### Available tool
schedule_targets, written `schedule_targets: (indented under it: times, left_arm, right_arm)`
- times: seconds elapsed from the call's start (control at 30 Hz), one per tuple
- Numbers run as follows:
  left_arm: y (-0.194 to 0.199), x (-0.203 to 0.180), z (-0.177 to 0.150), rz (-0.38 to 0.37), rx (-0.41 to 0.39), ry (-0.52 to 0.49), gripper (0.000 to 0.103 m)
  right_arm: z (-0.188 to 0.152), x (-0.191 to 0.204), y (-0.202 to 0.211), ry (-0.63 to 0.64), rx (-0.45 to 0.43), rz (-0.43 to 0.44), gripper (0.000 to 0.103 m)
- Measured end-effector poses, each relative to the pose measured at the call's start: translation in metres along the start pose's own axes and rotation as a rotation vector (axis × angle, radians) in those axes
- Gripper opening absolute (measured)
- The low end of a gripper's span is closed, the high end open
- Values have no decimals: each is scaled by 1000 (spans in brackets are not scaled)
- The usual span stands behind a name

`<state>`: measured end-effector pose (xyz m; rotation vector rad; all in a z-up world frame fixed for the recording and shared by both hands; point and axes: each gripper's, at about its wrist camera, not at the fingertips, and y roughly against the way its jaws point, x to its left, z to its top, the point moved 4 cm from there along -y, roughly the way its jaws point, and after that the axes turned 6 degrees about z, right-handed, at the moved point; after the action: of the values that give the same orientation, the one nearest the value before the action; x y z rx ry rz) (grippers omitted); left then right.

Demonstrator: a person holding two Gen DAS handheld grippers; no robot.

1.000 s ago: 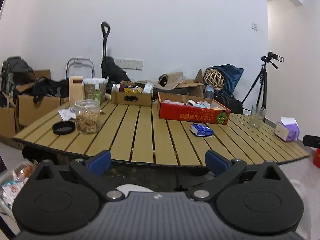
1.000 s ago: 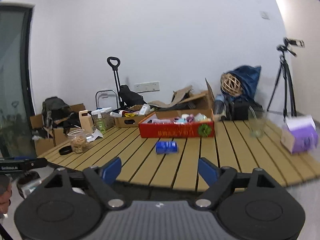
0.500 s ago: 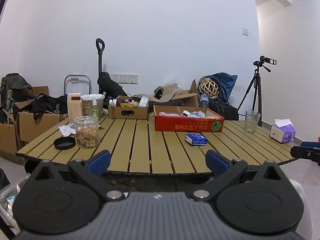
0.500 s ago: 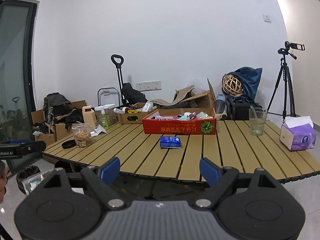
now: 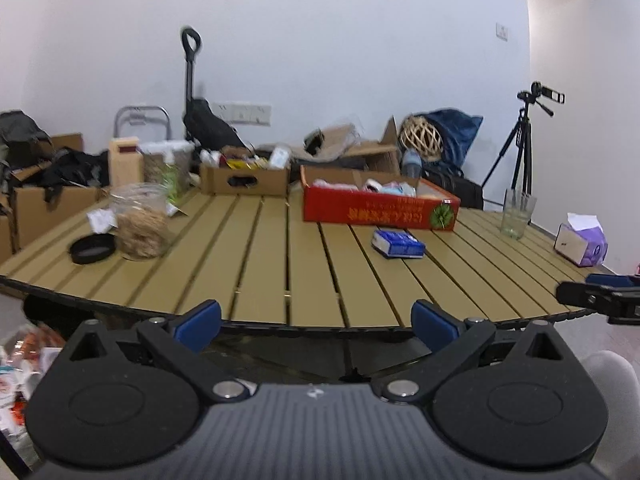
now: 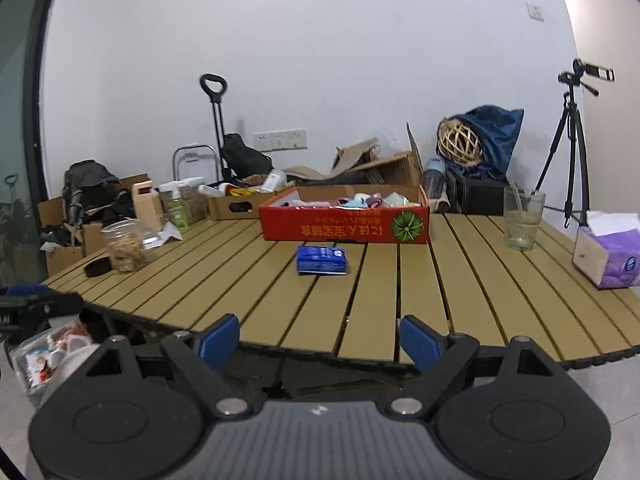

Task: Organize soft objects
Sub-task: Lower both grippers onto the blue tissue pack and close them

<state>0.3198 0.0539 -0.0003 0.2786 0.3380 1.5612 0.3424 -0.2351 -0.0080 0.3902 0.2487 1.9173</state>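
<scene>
Both the left hand-held gripper [image 5: 316, 314] and the right hand-held gripper [image 6: 320, 336] are hanging wide apart and empty before the tan slatted wooden surface [image 6: 416, 280], where the small blue soft packet [image 6: 321, 260] is lying beside the red cardboard box [image 6: 344, 225], so a clumsy push is risking sliding it.

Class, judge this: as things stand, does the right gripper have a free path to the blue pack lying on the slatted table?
Probably yes: the right gripper is open and empty, and only bare table separates it from the blue pack.
</scene>
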Motion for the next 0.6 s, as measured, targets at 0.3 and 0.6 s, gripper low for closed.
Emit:
schedule_targets:
  times: [0.3,0.6]
  left_arm:
    - [-110,-37,20,-60,86,-14,103]
    - [-218,-73,59,-136,127,-22,83]
  right_arm:
    - [9,-38,-105,-150,60,28,85]
    - [55,-69,-214,-189,84,108,72]
